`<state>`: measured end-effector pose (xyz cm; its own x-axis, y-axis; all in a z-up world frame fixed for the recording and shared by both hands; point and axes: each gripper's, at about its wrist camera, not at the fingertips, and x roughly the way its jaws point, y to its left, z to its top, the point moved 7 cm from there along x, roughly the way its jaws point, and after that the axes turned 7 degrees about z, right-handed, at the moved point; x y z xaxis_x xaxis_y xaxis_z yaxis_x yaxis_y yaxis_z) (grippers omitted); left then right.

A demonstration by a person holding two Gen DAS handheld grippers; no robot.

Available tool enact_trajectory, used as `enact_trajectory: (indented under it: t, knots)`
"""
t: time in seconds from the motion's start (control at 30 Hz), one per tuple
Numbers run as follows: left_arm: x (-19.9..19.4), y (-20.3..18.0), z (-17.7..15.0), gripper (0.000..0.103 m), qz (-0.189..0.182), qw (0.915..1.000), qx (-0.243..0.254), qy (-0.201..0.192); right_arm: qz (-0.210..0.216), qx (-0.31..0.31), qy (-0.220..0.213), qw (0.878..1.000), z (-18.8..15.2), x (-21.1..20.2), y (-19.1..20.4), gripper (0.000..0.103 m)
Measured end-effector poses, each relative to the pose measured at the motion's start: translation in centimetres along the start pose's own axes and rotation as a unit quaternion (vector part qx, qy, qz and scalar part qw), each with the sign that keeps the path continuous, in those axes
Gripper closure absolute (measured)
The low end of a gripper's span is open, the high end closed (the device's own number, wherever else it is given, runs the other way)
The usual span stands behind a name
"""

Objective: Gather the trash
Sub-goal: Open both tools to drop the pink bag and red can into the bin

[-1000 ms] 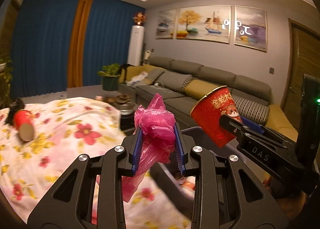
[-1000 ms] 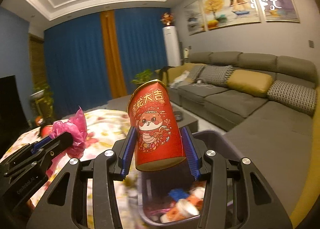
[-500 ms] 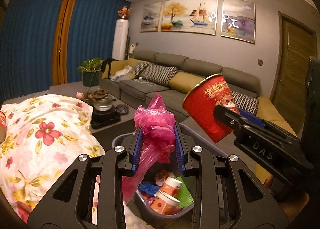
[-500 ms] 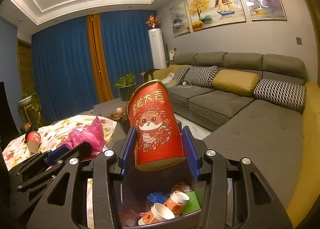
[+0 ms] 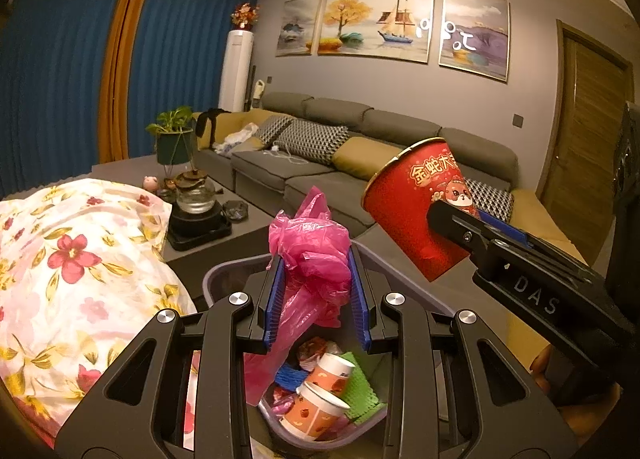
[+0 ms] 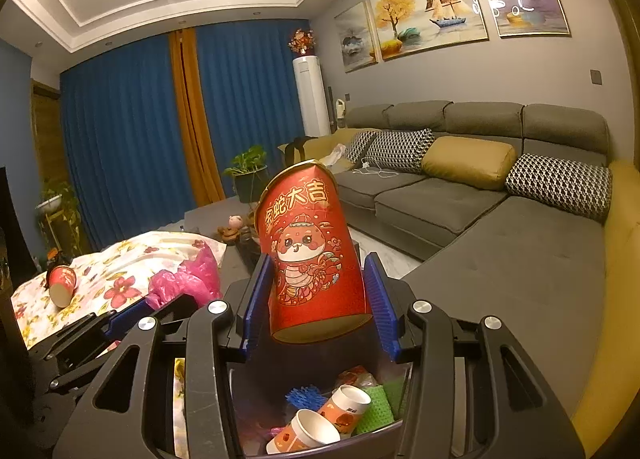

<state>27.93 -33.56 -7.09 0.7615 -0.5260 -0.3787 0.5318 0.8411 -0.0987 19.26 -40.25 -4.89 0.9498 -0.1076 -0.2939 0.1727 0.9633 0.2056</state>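
Observation:
My left gripper (image 5: 316,291) is shut on a crumpled pink plastic bag (image 5: 312,255) and holds it over the grey trash bin (image 5: 224,279). The bin holds paper cups (image 5: 316,411), a green mesh piece and other scraps. My right gripper (image 6: 318,307) is shut on a red paper cup with a cartoon snake (image 6: 310,255), also above the bin (image 6: 396,431). The red cup shows at the right of the left wrist view (image 5: 416,211). Another red cup (image 6: 60,285) lies on the floral cloth (image 6: 120,279).
A floral-cloth table (image 5: 60,279) stands left of the bin. A low dark table with a glass teapot (image 5: 194,195) and a potted plant (image 5: 172,139) is behind it. A grey sofa (image 6: 500,227) runs along the right and back.
Both grippers have moved right, from above the floral table to above the bin. The bin's contents now show under both. Each still holds its item.

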Motion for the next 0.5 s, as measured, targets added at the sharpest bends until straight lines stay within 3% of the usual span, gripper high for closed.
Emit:
enact_trajectory:
  t: [0.33, 0.37, 0.43, 0.5]
  knots:
    - [1.2, 0.0, -0.2, 0.072, -0.006, 0.9999, -0.012, 0.01, 0.002, 0.004, -0.002, 1.0, 0.2, 0.6, -0.1, 0.055]
    - [1.4, 0.2, -0.3, 0.069, -0.008, 0.9998, -0.016, 0.012, 0.002, 0.006, -0.001, 1.0, 0.2, 0.7, -0.2, 0.055]
    - [1.9, 0.3, -0.7, 0.066, -0.012, 0.9995, -0.018, 0.023, 0.002, 0.012, 0.0, 1.0, 0.1, 0.8, -0.4, 0.045]
    - [2.2, 0.5, -1.0, 0.049, -0.006, 0.9994, -0.015, 0.032, -0.002, 0.018, -0.004, 1.0, 0.0, 0.5, -0.6, 0.042]
